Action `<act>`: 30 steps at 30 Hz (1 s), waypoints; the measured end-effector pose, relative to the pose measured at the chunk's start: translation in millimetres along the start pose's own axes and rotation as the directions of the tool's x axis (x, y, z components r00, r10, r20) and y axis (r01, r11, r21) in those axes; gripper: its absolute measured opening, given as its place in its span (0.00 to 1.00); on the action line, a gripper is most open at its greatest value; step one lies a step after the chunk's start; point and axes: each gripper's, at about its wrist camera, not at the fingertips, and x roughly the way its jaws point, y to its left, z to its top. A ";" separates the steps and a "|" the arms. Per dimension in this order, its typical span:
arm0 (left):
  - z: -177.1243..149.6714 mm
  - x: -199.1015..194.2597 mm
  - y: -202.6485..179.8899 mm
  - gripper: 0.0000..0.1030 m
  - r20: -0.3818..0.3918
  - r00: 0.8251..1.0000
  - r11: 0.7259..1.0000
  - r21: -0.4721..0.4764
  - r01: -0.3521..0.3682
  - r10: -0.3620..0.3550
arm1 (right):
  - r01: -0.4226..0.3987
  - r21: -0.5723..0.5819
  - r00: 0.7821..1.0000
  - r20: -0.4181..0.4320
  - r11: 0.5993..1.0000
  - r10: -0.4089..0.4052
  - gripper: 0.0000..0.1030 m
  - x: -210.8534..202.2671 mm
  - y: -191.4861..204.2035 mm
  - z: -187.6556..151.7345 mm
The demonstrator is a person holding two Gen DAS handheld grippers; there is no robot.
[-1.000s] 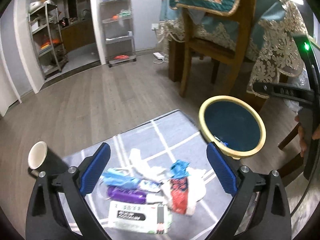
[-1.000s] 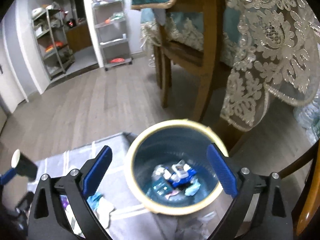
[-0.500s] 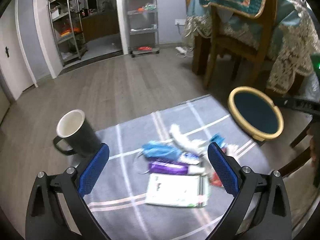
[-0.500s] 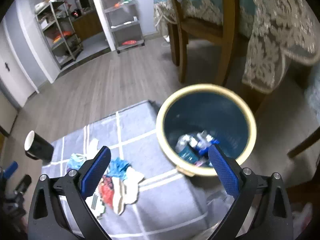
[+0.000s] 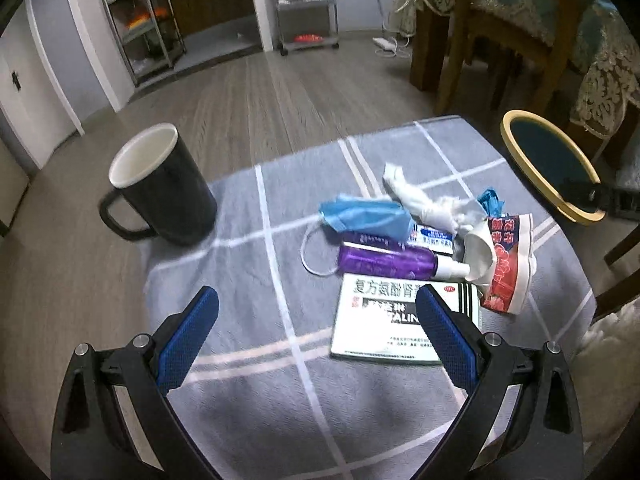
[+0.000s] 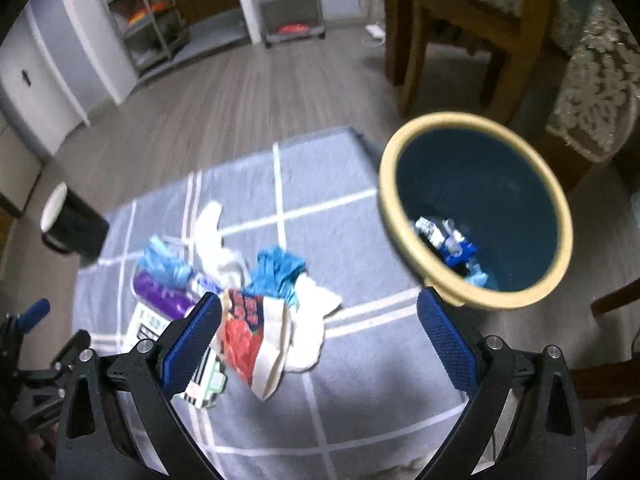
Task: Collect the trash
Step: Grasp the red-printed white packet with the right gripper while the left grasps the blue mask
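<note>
A pile of trash lies on a grey checked cloth [image 5: 280, 380]: a blue face mask [image 5: 366, 214], a purple spray bottle [image 5: 386, 258], a white medicine box [image 5: 384, 326], a red and white wrapper [image 5: 506, 266], and white tissue [image 5: 420, 200]. The pile also shows in the right wrist view, with the wrapper [image 6: 248, 332] nearest. A blue bin with a yellow rim [image 6: 476, 208] holds some scraps and stands right of the cloth. My left gripper [image 5: 316, 328] is open and empty, above the cloth left of the pile. My right gripper [image 6: 318, 330] is open and empty above the pile.
A black mug [image 5: 160, 188] with a white inside stands at the cloth's left corner. Wooden chairs [image 5: 500, 40] and a table with a lace cloth [image 5: 604, 76] stand behind the bin. Metal shelves [image 5: 140, 28] line the far wall across the wooden floor.
Both grippers have swung left and back from the bin. The pile has shifted right in the left view and the mug has come closer. The bin has moved right in the right view.
</note>
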 end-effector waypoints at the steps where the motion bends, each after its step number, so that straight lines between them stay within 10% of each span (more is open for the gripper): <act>1: -1.1 2.4 -0.7 0.94 -0.006 1.000 1.000 -0.006 0.007 -0.007 | 0.001 -0.001 1.000 -0.013 1.000 -0.001 0.94 5.1 2.1 -2.0; 6: -7.0 15.4 -14.3 0.94 -0.044 0.999 0.999 0.039 0.021 -0.019 | -0.008 -0.022 0.998 -0.067 1.000 0.007 0.92 24.9 6.8 -7.9; 15: -14.3 31.1 -30.9 0.94 -0.104 0.994 0.996 0.079 0.040 -0.032 | -0.086 -0.021 0.988 -0.134 0.996 0.082 0.58 44.9 16.0 -11.9; 30: 20.0 39.1 -10.6 0.94 -0.027 0.999 0.999 -0.017 0.037 -0.038 | -0.183 0.035 0.977 -0.110 0.983 0.185 0.17 41.1 11.6 -3.2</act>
